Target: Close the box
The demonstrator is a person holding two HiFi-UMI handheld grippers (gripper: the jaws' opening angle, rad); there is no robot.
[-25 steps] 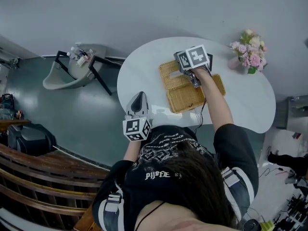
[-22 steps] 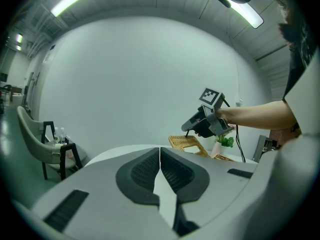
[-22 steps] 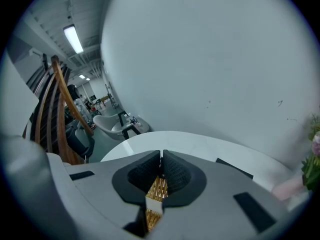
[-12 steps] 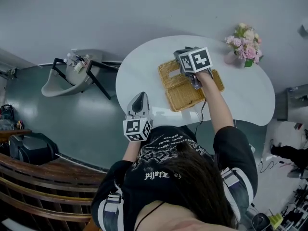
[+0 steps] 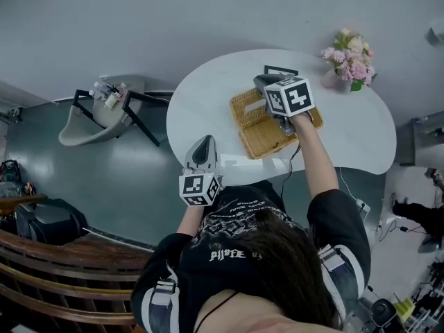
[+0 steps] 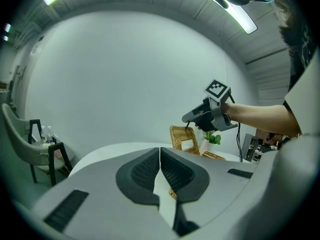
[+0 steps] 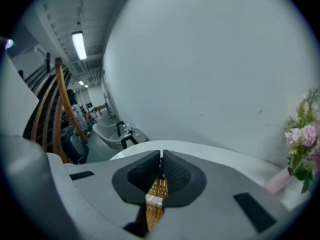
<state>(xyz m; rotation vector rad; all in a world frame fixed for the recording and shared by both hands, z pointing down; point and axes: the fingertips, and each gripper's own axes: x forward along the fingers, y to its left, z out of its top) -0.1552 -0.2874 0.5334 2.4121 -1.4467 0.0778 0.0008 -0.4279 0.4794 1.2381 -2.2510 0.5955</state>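
Wicker box sits near the middle of the white table, closer to its far edge. Head view: the base lies flat and the lid is raised on its left. My right gripper is at the lid's top rim, my left gripper off the near edge. Left gripper view: jaws pressed together, empty; lid stands near upright. Right gripper view: jaws clenched on the lid's woven rim. My read: light, stiff, brittle weave with a loose hinge, so hold the free rim mid-span and lower gently.
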